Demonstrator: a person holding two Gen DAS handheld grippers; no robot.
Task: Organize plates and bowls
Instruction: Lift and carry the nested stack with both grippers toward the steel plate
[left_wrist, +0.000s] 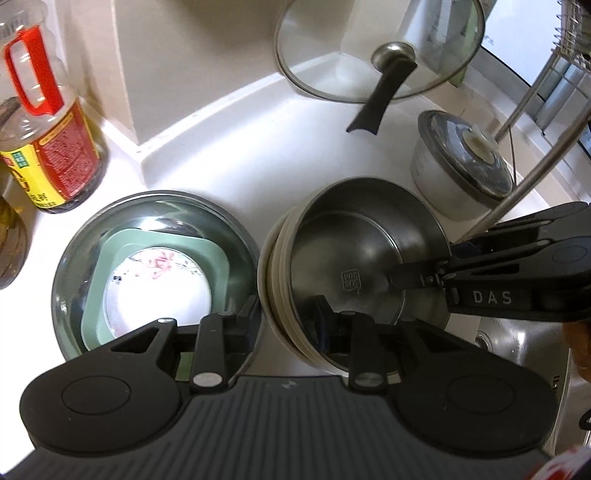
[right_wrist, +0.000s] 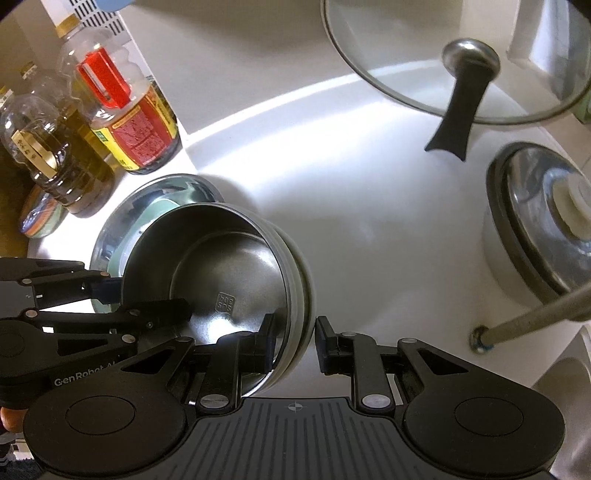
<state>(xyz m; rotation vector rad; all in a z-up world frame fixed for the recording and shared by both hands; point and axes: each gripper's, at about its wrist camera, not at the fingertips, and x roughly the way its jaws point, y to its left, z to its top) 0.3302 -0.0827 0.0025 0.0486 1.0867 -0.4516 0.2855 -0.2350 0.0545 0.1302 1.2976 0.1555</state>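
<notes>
Tilted stack of steel-lined bowls (left_wrist: 354, 258) beside a wide steel basin (left_wrist: 155, 273) with green dish (left_wrist: 96, 295)

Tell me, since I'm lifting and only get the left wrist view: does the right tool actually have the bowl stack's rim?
Observer: Yes. The right tool straddles the rim of the bowl stack, half inside the top bowl, half outside.
Operator: Where does the rack leg land?
Observer: The rack leg meets the counter right of that tool, apart from the stack.
Operator: Anything near the red-handled bottle?
Observer: A small round container lies by the bottles, left of the stack.
</notes>
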